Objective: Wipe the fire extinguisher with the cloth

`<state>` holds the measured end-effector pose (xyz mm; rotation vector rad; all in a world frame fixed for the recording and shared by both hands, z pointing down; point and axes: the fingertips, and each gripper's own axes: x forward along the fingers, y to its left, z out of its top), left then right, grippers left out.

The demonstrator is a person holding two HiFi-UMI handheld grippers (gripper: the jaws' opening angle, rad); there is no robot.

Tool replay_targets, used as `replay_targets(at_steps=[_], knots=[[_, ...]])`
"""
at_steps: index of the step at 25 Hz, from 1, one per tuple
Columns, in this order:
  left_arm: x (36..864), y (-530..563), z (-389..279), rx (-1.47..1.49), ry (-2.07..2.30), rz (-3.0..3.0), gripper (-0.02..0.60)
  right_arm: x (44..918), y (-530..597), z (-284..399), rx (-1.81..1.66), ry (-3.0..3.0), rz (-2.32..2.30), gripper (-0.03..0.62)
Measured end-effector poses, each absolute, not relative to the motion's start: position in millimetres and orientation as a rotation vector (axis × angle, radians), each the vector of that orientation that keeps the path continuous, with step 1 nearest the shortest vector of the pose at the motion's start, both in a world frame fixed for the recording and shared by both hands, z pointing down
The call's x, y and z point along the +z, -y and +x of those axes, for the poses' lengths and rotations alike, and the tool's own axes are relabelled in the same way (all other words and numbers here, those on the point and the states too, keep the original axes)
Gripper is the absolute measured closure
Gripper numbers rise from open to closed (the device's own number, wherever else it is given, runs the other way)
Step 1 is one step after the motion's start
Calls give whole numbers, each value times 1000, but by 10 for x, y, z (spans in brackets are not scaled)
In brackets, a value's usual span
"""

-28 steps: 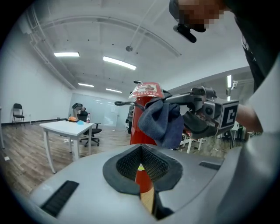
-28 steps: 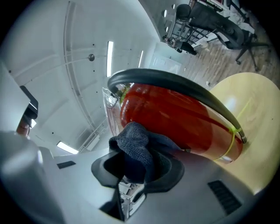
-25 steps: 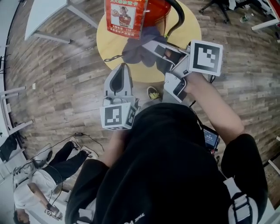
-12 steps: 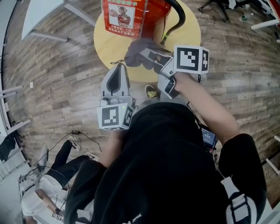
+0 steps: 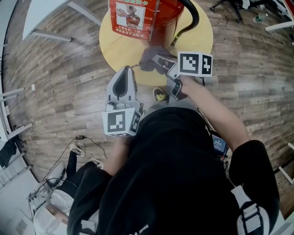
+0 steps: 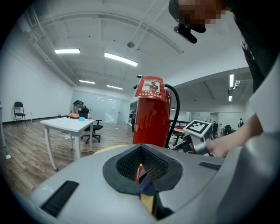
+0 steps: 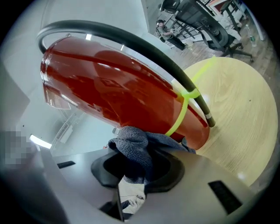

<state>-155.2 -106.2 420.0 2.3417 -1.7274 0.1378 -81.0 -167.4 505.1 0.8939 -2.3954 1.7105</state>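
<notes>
The red fire extinguisher (image 5: 166, 13) stands upright at the far side of a round, pale wooden bench (image 5: 115, 42). A printed label (image 5: 133, 17) covers its near face. A black hose (image 5: 193, 17) curves down its right side, bound to the body by a yellow-green tie (image 7: 186, 104).

The grey cloth (image 5: 149, 57) is bunched against the lower part of the red cylinder (image 7: 122, 94), close to where it meets the bench top (image 7: 238, 124). The right tool (image 7: 138, 168) is clamped on the cloth (image 7: 133, 146), whose folds spill out over the jaw tips and touch the red shell. In the head view the right tool (image 5: 159, 62) reaches in from the right over the bench.

The left tool (image 5: 124, 75) is held back at the near edge of the bench, pointing toward the extinguisher (image 6: 151, 120) and well apart from it. Its jaws are pressed together with nothing between them (image 6: 142, 161).

Wood-plank floor (image 5: 59, 69) surrounds the bench, and a white table (image 6: 68, 124) stands farther off.
</notes>
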Motion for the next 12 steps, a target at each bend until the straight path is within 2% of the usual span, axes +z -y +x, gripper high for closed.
replay_targets(at_steps=[8, 12], knots=[[4215, 1039, -1524, 149, 1713, 2351, 566, 5570, 1693, -711, 1412, 2378, 969, 488], [4201, 982, -1476, 156, 1708, 2360, 566, 5910, 1861, -22, 1273, 2271, 1249, 488]])
